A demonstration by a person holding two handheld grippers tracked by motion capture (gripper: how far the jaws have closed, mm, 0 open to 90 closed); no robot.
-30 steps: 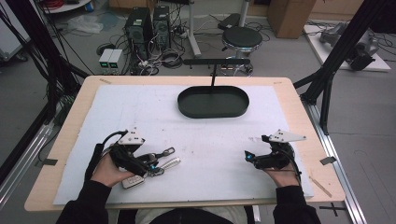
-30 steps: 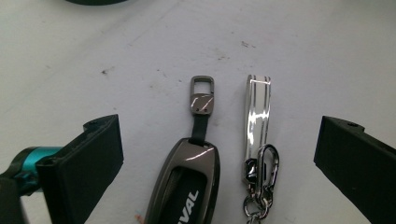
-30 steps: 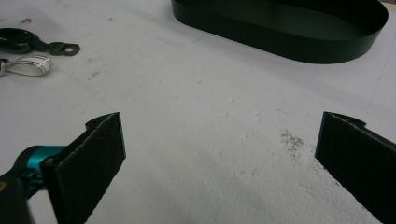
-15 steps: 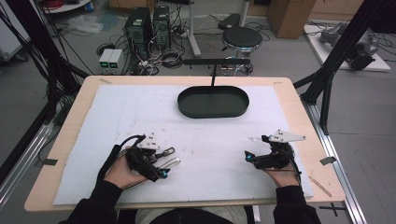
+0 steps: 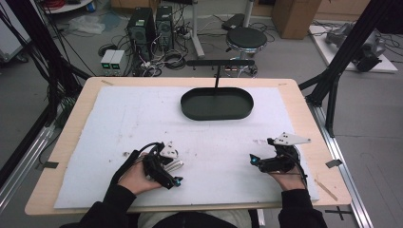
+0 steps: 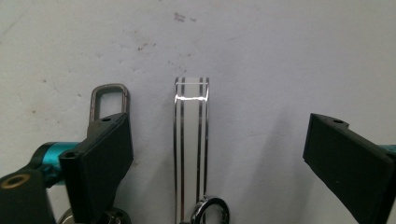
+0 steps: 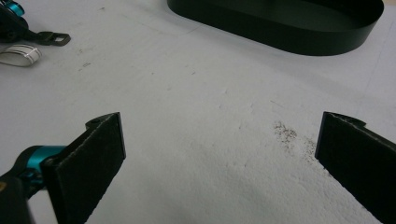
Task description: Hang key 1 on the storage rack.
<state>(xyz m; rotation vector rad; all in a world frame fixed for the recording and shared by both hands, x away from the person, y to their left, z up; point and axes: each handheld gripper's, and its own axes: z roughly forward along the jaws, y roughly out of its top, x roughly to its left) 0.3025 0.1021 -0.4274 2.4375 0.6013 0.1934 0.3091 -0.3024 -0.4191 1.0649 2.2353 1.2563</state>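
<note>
A keychain lies on the white mat (image 5: 142,118): a white tag with silver stripes (image 6: 191,140), a metal ring (image 6: 212,210) at its near end and a dark clasp (image 6: 109,95) beside it. My left gripper (image 6: 219,140) points down over it, its jaws standing either side of the tag without touching; they have just been closing a little. From above, the left gripper (image 5: 167,170) covers most of the keychain (image 5: 176,165). My right gripper (image 5: 254,161) rests on the mat at the right, open, with nothing between its jaws (image 7: 219,158). The keychain (image 7: 21,53) lies far off to its left.
A black oval tray (image 5: 216,103) sits at the back middle of the mat, also seen as a tray (image 7: 280,28) ahead of the right gripper. The wooden table edge (image 5: 323,156) borders the mat. Dark frame posts stand at both sides.
My left hand has moved right and down over the keychain, which now lies mostly under the gripper. The right hand has stayed where it was.
</note>
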